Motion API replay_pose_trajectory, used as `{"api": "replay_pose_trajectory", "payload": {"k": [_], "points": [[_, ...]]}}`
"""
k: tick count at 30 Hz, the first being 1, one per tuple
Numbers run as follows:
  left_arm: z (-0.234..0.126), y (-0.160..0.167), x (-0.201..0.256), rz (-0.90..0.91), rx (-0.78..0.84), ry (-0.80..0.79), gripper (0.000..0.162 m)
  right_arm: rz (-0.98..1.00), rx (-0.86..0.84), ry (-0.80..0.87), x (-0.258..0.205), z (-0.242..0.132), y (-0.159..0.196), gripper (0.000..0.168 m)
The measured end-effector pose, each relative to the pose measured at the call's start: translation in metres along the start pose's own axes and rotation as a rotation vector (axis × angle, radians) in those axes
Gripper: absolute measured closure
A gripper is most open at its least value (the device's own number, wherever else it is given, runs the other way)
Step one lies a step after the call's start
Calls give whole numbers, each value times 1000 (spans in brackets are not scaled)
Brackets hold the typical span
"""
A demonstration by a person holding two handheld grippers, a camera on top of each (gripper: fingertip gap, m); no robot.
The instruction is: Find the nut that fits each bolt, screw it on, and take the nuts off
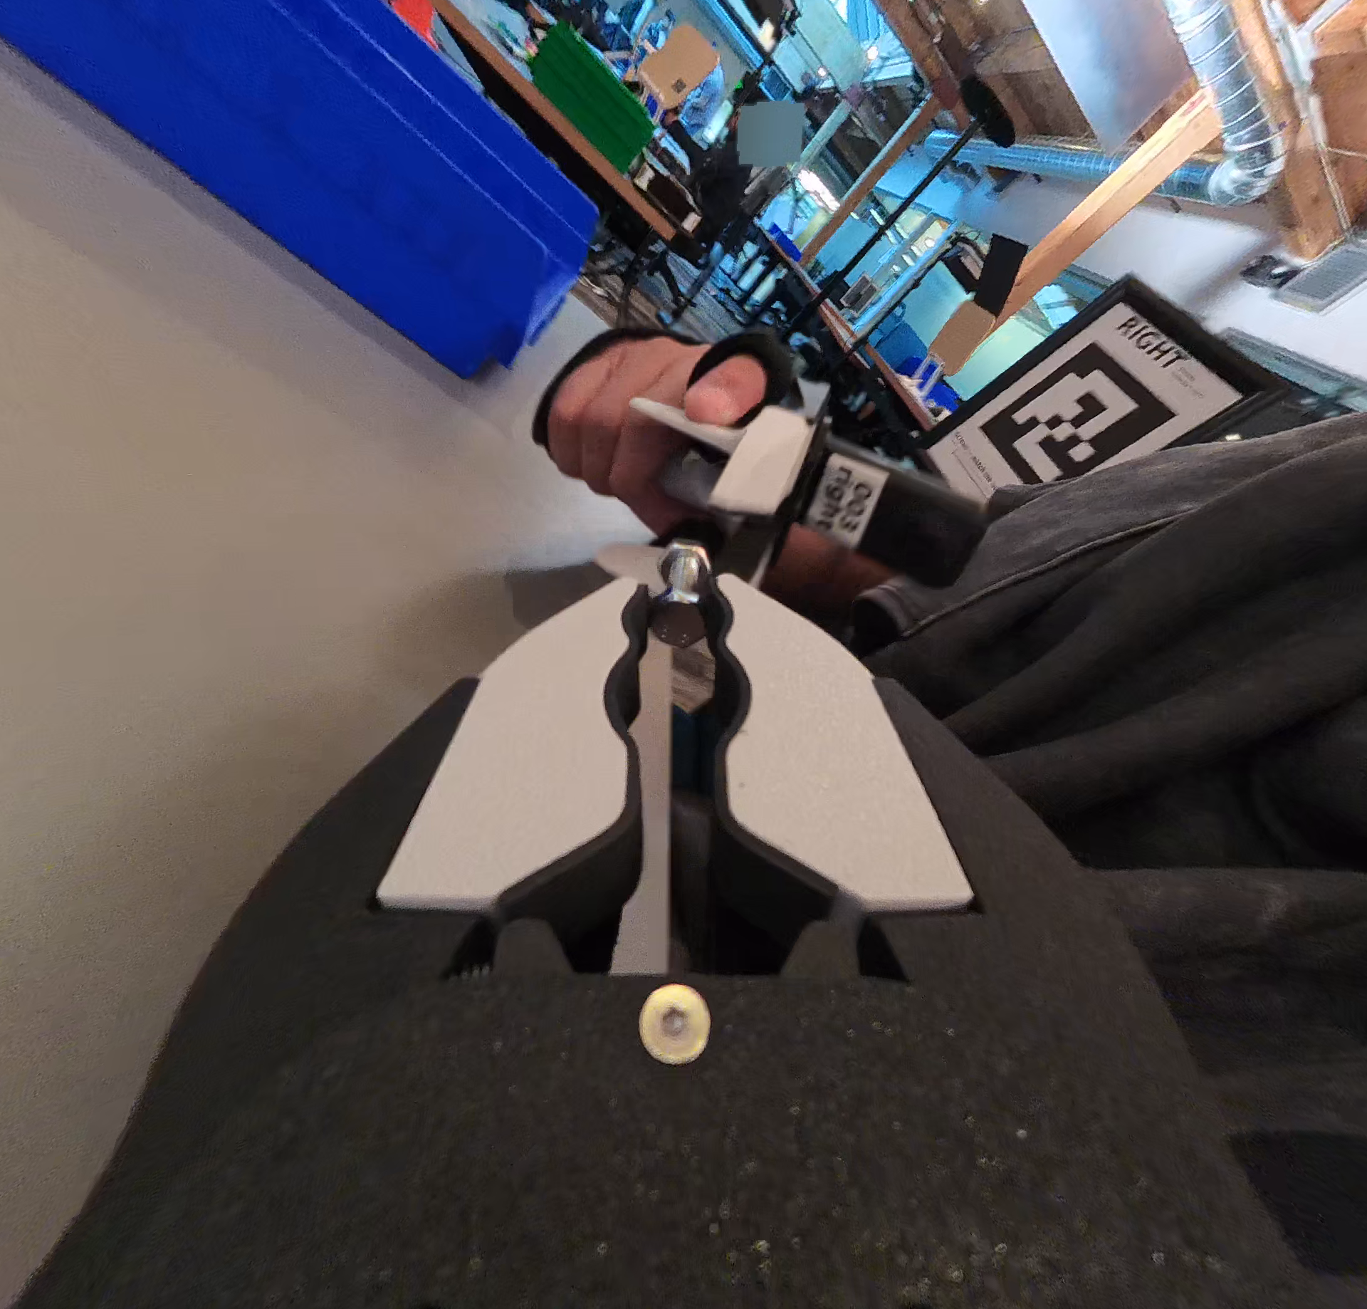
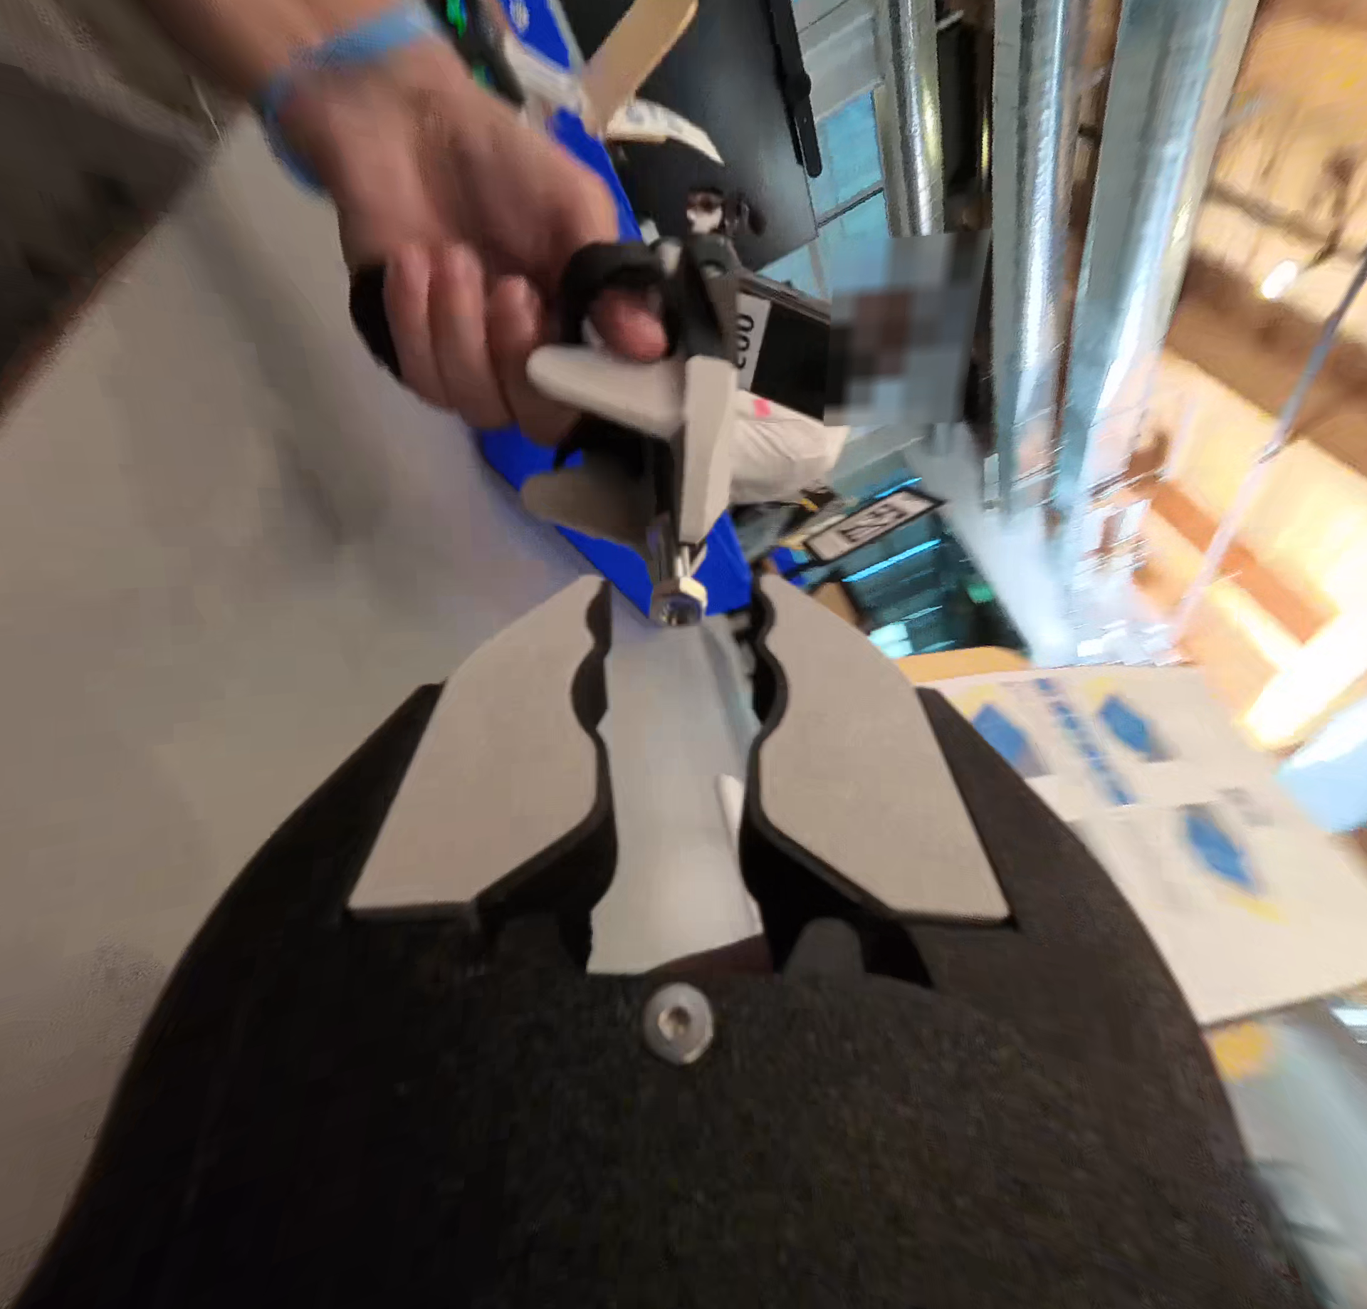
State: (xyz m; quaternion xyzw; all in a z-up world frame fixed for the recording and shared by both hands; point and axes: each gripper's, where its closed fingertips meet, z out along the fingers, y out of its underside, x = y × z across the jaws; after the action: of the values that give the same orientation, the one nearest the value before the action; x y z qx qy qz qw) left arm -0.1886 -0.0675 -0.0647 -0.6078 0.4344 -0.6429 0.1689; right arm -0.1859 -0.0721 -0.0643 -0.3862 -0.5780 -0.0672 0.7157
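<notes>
The left gripper (image 1: 677, 626) pinches the bolt (image 1: 682, 576) by its hex head, while the right gripper (image 2: 680, 607), fingers spread, closes on the nut (image 2: 674, 602) (small, hard, slick steel), best taken across its flats

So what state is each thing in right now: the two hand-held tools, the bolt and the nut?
left tool, shut on the bolt's hex head.
right tool, open, tips either side of the nut, not gripping it.
bolt, clamped by its head, shank pointing toward the right tool.
nut, on the bolt's far end; how far on is unclear.
</notes>
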Motion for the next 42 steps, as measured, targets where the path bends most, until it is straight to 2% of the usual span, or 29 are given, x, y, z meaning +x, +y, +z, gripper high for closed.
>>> {"api": "replay_pose_trajectory", "payload": {"k": [2, 5, 9, 10, 12, 15, 17, 20, 26, 30, 32, 38, 42], "points": [[-5, -6, -2, 82, 25, -53, 148, 230, 53, -14, 10, 0, -3, 123], [-13, -18, -7, 220, 92, -153, 148, 649, 102, -89, 17, 2, 4, 126], [-24, -25, -22, 443, 101, -358, 148, 1433, 209, -229, 34, 10, 27, 128], [-24, -24, -23, 476, 95, -382, 148, 1650, 232, -303, 33, 14, 33, 123], [-23, -22, -24, 518, 74, -403, 148, 2011, 256, -440, 26, 22, 40, 126], [-20, -20, -25, 572, 53, -433, 148, 2253, 255, -620, 9, 27, 34, 133], [-19, -19, -25, 600, 46, -452, 148, 2295, 232, -697, -1, 28, 28, 132], [-14, -15, -25, 597, 17, -445, 148, 2374, 339, -716, 6, 27, 27, 144], [-13, -16, -21, 560, 38, -406, 148, 2296, 333, -727, 7, 24, 22, 151], [-14, -14, -21, 471, 35, -353, 148, 2045, 276, -638, 4, 23, 21, 154], [-13, -13, -20, 414, 40, -316, 148, 1812, 226, -557, 5, 22, 20, 154], [0, -3, -4, 232, 4, -128, 148, 762, 134, -321, -2, 4, 10, 154], [7, 6, 1, 131, -40, -70, 148, 297, 73, -206, -7, -4, 9, 154]]}}
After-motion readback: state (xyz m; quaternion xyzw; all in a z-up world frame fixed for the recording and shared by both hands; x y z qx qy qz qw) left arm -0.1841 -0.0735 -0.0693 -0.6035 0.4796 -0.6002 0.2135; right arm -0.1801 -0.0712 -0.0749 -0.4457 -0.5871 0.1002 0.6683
